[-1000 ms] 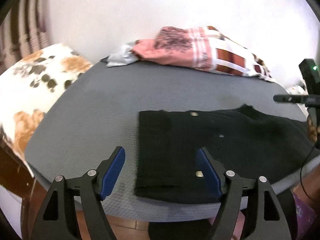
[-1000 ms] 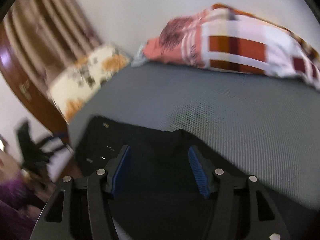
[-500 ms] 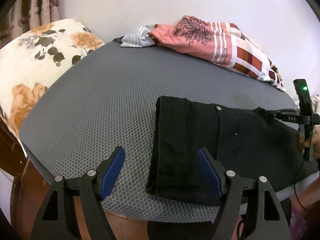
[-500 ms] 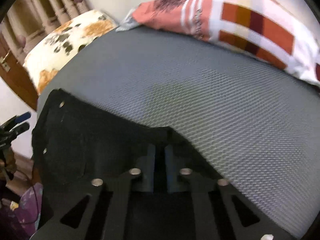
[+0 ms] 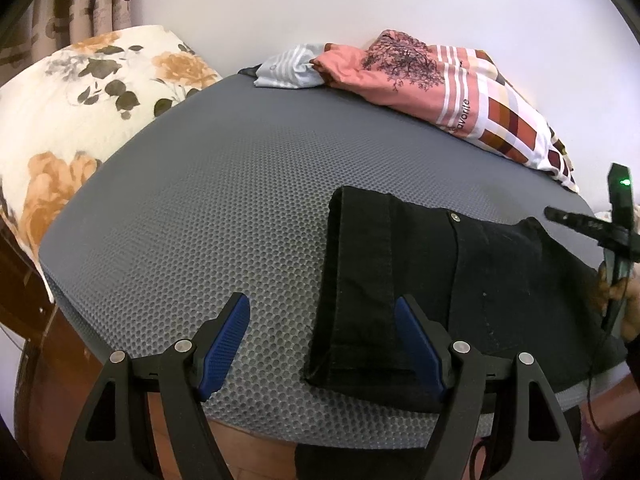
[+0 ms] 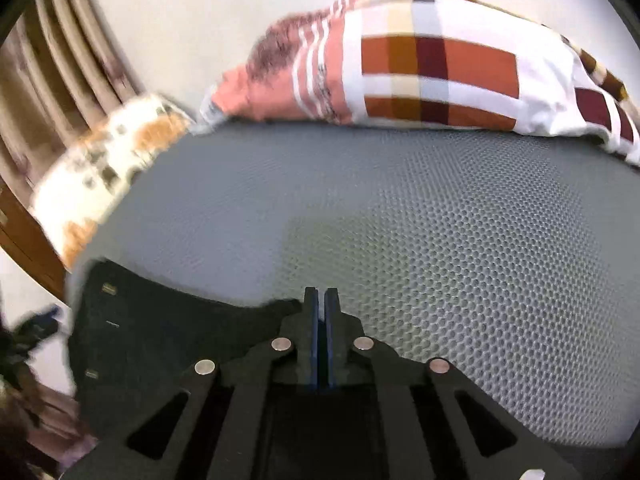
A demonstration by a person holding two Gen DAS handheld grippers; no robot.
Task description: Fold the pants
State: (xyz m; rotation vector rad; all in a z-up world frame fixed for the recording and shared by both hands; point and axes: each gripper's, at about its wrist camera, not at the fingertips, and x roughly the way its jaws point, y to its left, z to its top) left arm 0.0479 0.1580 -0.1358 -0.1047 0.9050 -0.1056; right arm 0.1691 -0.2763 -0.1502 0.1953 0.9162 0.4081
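Note:
Black pants [image 5: 420, 272] lie folded near the front right of a grey mesh mattress [image 5: 220, 200]. My left gripper [image 5: 320, 302] hovers open over their left folded edge: one blue pad stands above the fabric, the other above bare mattress. In the right wrist view, my right gripper [image 6: 320, 300] is shut on the far edge of the pants [image 6: 180, 340], where the cloth rises to a small peak at the fingertips. That gripper [image 5: 552, 213] also shows at the right rim of the left wrist view, with a hand [image 5: 616, 292] behind it.
A floral pillow [image 5: 80, 100] sits at the mattress's left end. A pile of pink, striped and checked clothes [image 5: 420, 72] lies along the white back wall. A curtain [image 5: 92, 0] hangs at the far left. The wooden bed frame [image 5: 32, 292] shows below the front left edge.
The right gripper's jaws closed from wide apart onto the pants' far edge. The left gripper sank and rolled a little, staying open over the left fold.

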